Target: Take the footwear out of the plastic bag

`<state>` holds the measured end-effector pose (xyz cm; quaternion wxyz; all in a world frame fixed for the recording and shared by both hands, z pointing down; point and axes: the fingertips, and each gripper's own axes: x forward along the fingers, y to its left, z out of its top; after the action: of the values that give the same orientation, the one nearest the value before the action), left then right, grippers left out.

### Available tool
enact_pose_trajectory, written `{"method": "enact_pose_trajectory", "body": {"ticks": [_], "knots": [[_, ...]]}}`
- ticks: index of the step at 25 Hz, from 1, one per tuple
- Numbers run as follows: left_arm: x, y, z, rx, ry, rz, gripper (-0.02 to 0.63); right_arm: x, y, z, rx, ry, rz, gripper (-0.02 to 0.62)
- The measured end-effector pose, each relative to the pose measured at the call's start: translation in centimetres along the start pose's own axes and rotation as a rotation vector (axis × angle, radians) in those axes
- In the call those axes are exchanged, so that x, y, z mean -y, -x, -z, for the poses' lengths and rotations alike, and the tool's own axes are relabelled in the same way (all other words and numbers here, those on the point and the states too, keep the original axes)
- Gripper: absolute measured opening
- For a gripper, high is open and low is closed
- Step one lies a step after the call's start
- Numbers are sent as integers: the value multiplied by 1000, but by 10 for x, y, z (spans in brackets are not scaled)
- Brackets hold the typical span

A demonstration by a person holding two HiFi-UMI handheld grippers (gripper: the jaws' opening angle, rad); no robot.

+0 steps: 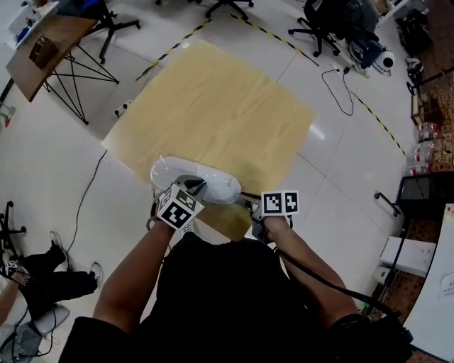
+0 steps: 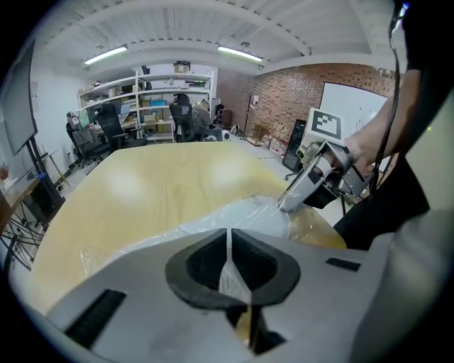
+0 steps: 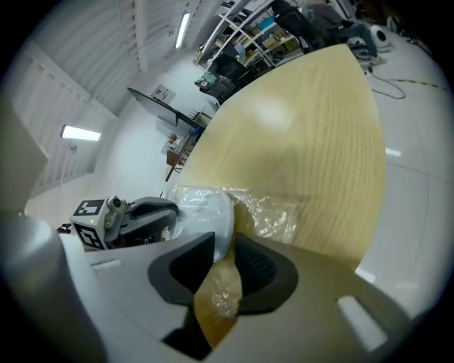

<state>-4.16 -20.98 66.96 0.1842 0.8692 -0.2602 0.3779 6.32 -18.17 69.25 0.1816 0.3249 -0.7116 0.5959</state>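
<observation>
A clear plastic bag [image 1: 216,186] holding white footwear [image 1: 169,173] lies at the near edge of the wooden table [image 1: 213,106]. My left gripper [image 1: 195,190] is at the bag's left side, shut on a thin fold of the bag's film [image 2: 227,273]. The white footwear [image 2: 245,218] bulges under the film just beyond it. My right gripper [image 1: 250,205] is at the bag's right end, over the table's near corner, and pinches crumpled film [image 3: 220,287] between its jaws. The footwear [image 3: 209,216] lies right ahead of those jaws, with the left gripper [image 3: 135,216] behind it.
The far part of the table [image 3: 305,127] shows only bare wood. Around it on the floor are a folding wooden table [image 1: 42,46], office chairs [image 1: 326,21], a loose cable [image 1: 344,92] and a seated person's legs [image 1: 50,276].
</observation>
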Motion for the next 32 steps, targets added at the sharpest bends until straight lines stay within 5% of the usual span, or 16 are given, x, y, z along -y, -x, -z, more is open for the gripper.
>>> {"method": "enact_pose_trajectory", "body": {"ticks": [8, 16, 26, 27, 29, 32], "knots": [[-2, 0, 6, -34, -38, -19, 25, 2, 24, -9, 46, 27, -30, 39], [-9, 4, 13, -56, -19, -35, 20, 61, 92, -15, 193, -135, 26, 35], [-8, 10, 21, -104, -104, -43, 46, 98, 118, -3, 252, -211, 81, 44], [-6, 12, 18, -88, -98, -33, 56, 100, 119, -5, 277, -220, 77, 64], [-1, 17, 6, -22, -58, 6, 114, 99, 117, -8, 307, -243, 38, 285], [12, 21, -18, 82, 12, 75, 159, 92, 104, -4, 300, -269, -37, 392]]}}
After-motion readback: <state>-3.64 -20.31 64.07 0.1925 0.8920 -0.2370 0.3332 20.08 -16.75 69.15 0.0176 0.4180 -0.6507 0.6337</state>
